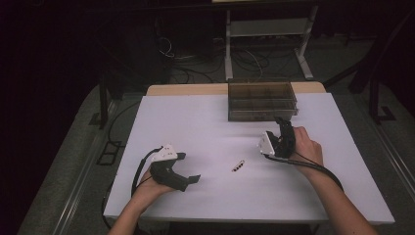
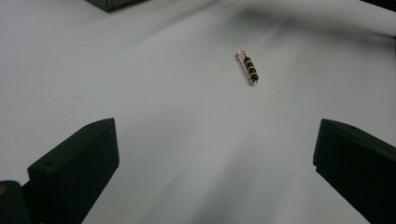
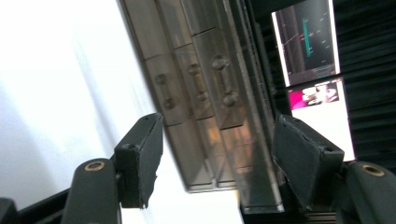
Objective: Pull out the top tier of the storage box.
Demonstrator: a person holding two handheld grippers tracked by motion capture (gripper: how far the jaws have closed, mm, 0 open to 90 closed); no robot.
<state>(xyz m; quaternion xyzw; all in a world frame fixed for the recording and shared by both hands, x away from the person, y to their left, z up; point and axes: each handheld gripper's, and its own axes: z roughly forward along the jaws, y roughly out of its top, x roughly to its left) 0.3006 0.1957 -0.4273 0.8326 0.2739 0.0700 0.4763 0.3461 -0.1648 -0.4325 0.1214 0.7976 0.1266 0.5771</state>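
The worktop (image 1: 205, 122) is plain white, with a pale wood strip along its far edge. On it lies a pin (image 2: 247, 68) of coppery-pink wire strung with dark beads, black or perhaps deep green; the blur leaves that open. The drawer box (image 1: 263, 100) is smoky, translucent grey-brown. The left gripper (image 1: 188, 169) is dark grey with a white top plate; its fingers (image 2: 74, 163) are matt black. The right gripper (image 1: 283, 126) is black, also white-plated, with brass-coloured screws.
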